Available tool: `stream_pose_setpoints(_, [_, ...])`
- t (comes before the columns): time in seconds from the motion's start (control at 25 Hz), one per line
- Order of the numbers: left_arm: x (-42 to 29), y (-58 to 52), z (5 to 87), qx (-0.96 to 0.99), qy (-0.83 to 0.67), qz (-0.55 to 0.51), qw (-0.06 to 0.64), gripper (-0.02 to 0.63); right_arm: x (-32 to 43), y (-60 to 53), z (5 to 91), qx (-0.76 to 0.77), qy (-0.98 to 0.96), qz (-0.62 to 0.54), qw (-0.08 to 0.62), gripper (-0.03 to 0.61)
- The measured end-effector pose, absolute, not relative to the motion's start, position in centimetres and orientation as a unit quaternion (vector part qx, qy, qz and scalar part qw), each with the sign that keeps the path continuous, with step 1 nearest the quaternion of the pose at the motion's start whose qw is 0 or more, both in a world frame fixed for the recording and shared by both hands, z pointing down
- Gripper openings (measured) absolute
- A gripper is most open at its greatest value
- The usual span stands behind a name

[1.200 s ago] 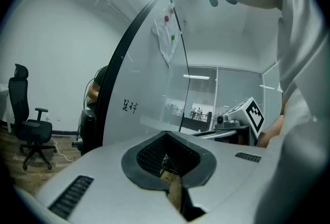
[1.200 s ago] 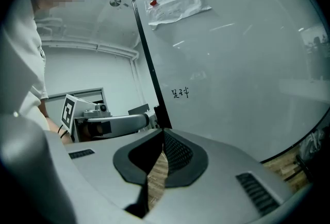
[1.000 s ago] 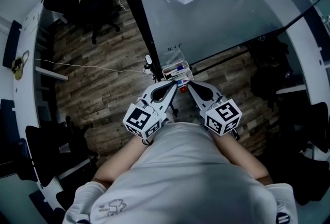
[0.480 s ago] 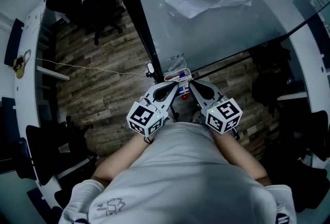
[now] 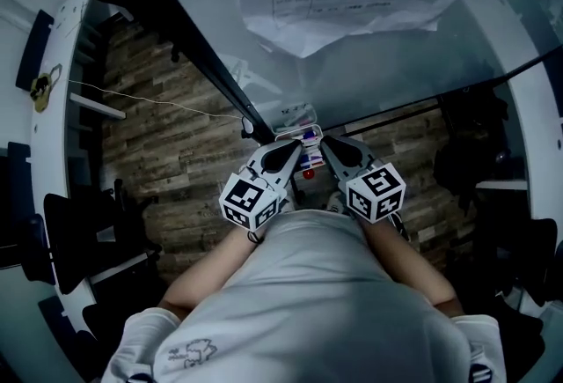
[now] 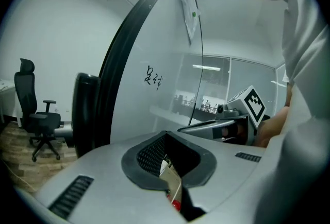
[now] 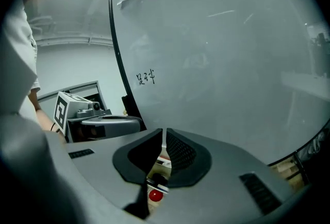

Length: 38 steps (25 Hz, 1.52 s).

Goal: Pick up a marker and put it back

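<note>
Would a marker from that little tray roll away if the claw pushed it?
Probably yes on a flat surface, because the slim markers with coloured caps look round and thin. While they lie inside the small clear tray, its walls should stop them. They look small, so they are likely light and stiff.

Grey bodies, blk/wht square-pattern cubes [image 5: 251,201] on left gripper [image 5: 297,141] & right gripper [image 5: 322,141]. Brown plank floor [image 5: 167,139] at left. Ctr: red dot [image 5: 307,173]. Lt grey shirt [image 5: 308,302], bottom.
</note>
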<state>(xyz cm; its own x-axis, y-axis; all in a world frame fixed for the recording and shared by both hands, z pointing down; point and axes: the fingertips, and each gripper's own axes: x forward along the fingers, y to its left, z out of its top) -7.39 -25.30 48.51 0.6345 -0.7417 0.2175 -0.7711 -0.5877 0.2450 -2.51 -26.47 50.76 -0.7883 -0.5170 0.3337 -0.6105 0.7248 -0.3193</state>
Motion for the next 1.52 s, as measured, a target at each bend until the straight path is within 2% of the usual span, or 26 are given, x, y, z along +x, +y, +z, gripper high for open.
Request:
stream_pose_setpoints(0.24, [-6.9, -26.0, 50.5, 0.878, -0.439, 0.061, 0.180, 0.006, -2.1, -27.2, 54.1, 0.292, -0.919, 0.222, 0.146, 0.015])
stream_pose_setpoints(0.44, [-6.8, -26.3, 51.1, 0.870, -0.451, 0.063, 0.189, 0.006, -1.8, -27.8, 55.5, 0.286, -0.915, 0.236, 0.159, 0.088])
stream_pose_setpoints(0.64, [-6.7, -26.5, 51.3, 0.864, -0.461, 0.061, 0.193, 0.006, -1.7, -27.9, 56.9, 0.276, -0.912, 0.248, 0.175, 0.112])
stream_pose_setpoints(1.32, [-6.9, -26.6, 52.8, 0.848, -0.480, 0.073, 0.213, 0.006, -2.6, -28.0, 60.1, 0.248, -0.909, 0.266, 0.204, 0.117])
stream_pose_setpoints(1.52, [-7.0, -26.6, 52.9, 0.848, -0.479, 0.073, 0.215, 0.006, -2.5, -28.1, 60.1, 0.253, -0.908, 0.256, 0.214, 0.089])
